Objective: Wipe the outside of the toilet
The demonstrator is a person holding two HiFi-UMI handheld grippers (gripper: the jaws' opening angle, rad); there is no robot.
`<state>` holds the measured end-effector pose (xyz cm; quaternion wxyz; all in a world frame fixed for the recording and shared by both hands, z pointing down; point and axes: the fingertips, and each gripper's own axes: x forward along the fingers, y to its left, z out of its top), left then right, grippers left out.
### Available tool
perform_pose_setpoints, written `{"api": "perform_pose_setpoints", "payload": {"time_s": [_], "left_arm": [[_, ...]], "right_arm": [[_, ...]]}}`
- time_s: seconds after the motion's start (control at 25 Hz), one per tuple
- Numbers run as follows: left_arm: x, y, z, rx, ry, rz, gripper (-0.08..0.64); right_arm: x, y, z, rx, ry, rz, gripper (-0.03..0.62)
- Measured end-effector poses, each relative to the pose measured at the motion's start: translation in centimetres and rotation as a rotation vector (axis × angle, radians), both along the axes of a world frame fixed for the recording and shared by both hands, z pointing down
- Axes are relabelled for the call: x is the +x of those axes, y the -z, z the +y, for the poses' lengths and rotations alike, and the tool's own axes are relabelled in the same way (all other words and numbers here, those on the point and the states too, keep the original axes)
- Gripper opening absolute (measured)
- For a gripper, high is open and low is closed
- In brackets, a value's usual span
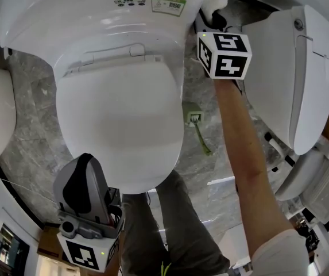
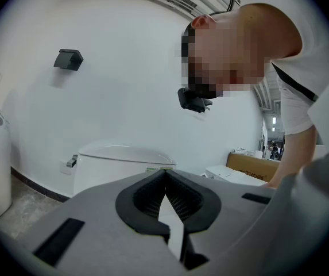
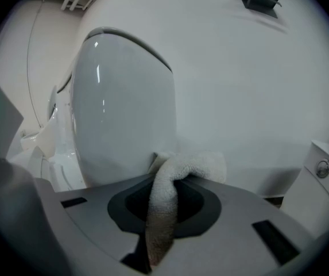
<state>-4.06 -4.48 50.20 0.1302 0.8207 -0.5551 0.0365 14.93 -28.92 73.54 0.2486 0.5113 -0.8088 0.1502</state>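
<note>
**Bright, soft light; fisheye warp in your gripper views**

Your head view is bright and sharp, lit softly from above. The toilet [image 1: 118,125] glares near white, its top almost without detail, and throws only a faint shadow on the floor [image 1: 32,142]. Lines bow towards the edges. Both gripper views are round fisheye pictures with black corners. Your left gripper view is bright, the wall [image 2: 124,68] evenly lit. Your right gripper view is dimmer and greyer, with thin streaks of glare on a white lid [image 3: 124,108]. The left tool [image 2: 165,177] and right tool [image 3: 170,180] go soft close to the lens.
</note>
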Motion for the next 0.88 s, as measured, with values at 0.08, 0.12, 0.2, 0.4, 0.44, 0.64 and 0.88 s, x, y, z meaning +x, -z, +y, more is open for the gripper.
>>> {"api": "perform_pose_setpoints", "payload": {"time_s": [0.08, 0.12, 0.2, 0.4, 0.44, 0.64, 0.88], "left_arm": [[-0.2, -0.1, 0.2, -0.008, 0.006, -0.001, 0.017], [-0.3, -0.1, 0.3, -0.012, 0.008, -0.003, 0.017], [-0.4, 0.0, 0.4, -0.010, 0.011, -0.004, 0.017], [-0.7, 0.2, 0.4, 0.002, 0.013, -0.004, 0.017], [-0.7, 0.3, 0.4, 0.003, 0.015, -0.005, 0.017], [-0.9, 0.4, 0.7, -0.006, 0.016, -0.005, 0.017], [-0.6, 2.4, 0.9, 0.030, 0.001, 0.011, 0.017]], "right_arm": [[0.0, -0.6, 0.4, -0.016, 0.001, 0.006, 0.071], [0.0, -1.0, 0.6, -0.024, 0.002, 0.009, 0.071], [0.1, -1.6, 1.1, -0.039, 0.006, 0.016, 0.071], [0.2, -3.0, 2.1, -0.067, 0.007, 0.025, 0.071], [0.2, -3.2, 2.2, -0.072, 0.007, 0.027, 0.071], [0.3, -4.1, 3.1, -0.096, 0.013, 0.047, 0.071], [1.3, -4.2, 4.8, -0.141, 0.021, 0.096, 0.071]]}}
